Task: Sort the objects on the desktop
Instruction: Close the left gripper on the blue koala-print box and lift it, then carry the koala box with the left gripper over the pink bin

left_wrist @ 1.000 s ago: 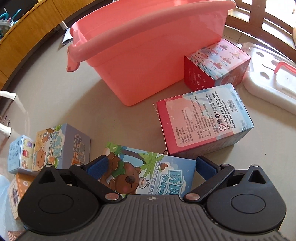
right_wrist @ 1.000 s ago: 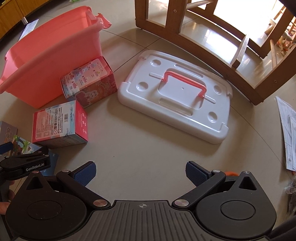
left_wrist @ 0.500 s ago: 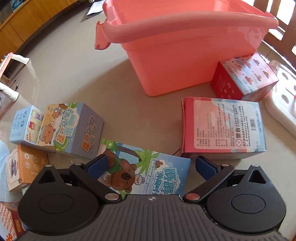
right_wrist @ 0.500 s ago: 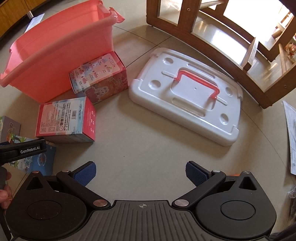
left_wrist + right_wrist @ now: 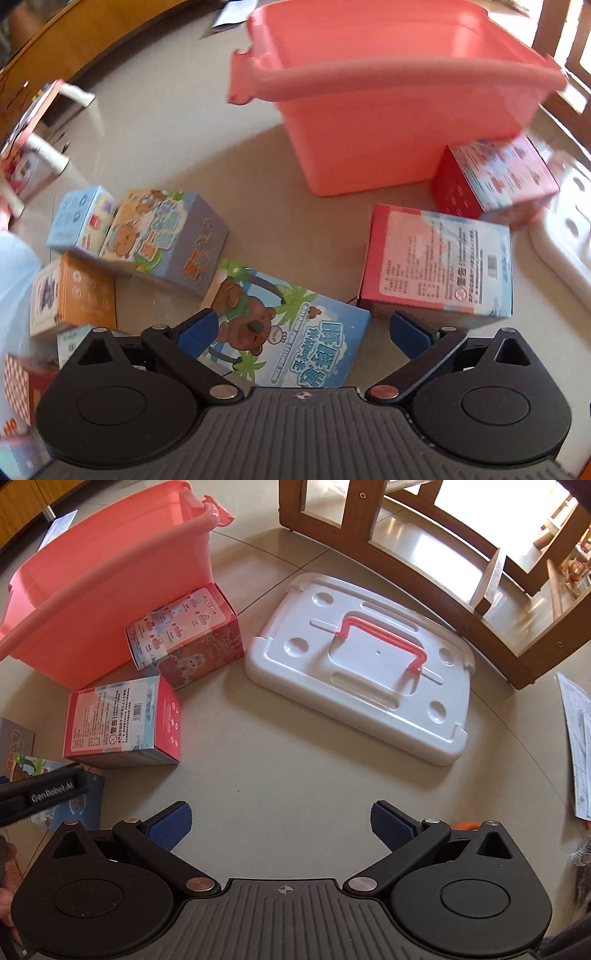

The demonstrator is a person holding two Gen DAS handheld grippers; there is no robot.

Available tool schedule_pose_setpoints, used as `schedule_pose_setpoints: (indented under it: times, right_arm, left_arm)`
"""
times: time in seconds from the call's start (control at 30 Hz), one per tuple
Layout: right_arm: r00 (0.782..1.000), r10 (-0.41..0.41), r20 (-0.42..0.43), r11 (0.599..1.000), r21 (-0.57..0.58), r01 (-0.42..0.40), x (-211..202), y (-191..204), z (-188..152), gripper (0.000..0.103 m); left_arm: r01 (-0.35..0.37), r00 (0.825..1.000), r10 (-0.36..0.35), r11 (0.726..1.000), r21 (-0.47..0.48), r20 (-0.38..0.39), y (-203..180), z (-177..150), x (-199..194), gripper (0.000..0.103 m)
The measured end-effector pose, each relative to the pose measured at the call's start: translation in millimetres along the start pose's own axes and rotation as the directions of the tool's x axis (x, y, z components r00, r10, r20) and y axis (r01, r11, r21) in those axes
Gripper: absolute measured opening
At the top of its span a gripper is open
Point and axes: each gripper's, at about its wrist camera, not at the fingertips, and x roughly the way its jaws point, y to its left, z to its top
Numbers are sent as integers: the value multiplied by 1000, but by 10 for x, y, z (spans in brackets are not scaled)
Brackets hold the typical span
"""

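Note:
A blue bear-print box (image 5: 291,328) lies flat on the floor between the fingers of my left gripper (image 5: 303,332), which is open and not clamped on it. A pink bin (image 5: 399,107) stands beyond, open-topped. A red-and-blue box (image 5: 439,262) lies to the right, a red box (image 5: 495,177) behind it against the bin. My right gripper (image 5: 280,825) is open and empty above bare floor; the red-and-blue box (image 5: 122,723), the red box (image 5: 184,638) and the bin (image 5: 103,587) are to its left.
Several small boxes (image 5: 162,236) cluster at the left of the left wrist view. The bin's white lid (image 5: 365,668) with a pink handle lies on the floor ahead of my right gripper. A wooden chair frame (image 5: 461,565) stands behind it. Papers (image 5: 580,753) lie at the right.
My left gripper has swung left and risen over the bear-print box, bringing more small boxes and the bin's inside into view. My right gripper has shifted slightly; both stay open.

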Motion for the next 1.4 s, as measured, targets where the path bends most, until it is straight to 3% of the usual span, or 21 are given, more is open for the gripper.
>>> schedule_pose_setpoints:
  times: [0.1,0.17,0.2,0.27,0.37,0.47,0.6,0.87,0.9,0.93,1.07,1.4]
  right_arm:
    - [1000,5,1,1000,-3,-5,-7,-5,1,103]
    - [1000,8,-1,1000,4,-8,-2,-15,6,103]
    - [1000,8,-2,1000,10,-8,1,-23,8,103]
    - [1000,9,-5,1000,19,-8,7,-35,8,103]
    - [1000,14,-8,1000,10,-14,14,-28,0,103]
    - [1000,12,-8,1000,1,-12,23,-34,-4,103]
    - [1000,1,-12,1000,16,0,48,-96,2,103]
    - [1000,-11,-27,1000,29,12,108,-179,-5,103]
    - [1000,-11,-28,1000,28,11,113,-180,-6,103]
    - [1000,-10,-29,1000,27,11,118,-182,-8,103]
    - [999,-8,-37,1000,28,9,141,-185,-3,103]
    - [999,4,-48,999,45,-2,124,-188,2,103]
  left_arm:
    - [1,998,-3,1000,-27,-55,102,-21,33,102]
    - [-25,992,8,991,-133,-125,209,-31,95,102]
    - [-25,988,-13,970,-241,-155,294,-50,100,102]
    - [-27,979,-64,900,-436,-194,444,-65,129,102]
    - [-107,976,-22,817,-567,-215,528,-16,102,102]
    - [-192,970,63,796,-574,-236,513,52,147,102]
    - [-181,969,18,732,-656,-248,613,39,330,103]
    - [-163,962,-63,642,-749,-264,652,-63,560,101]
    - [-156,962,-77,635,-757,-262,657,-76,595,94]
    - [-140,962,-91,640,-756,-256,651,-86,625,84]
    - [-136,962,-82,681,-720,-260,586,-74,660,80]
    - [-112,965,-41,829,-549,-259,327,-70,563,73]
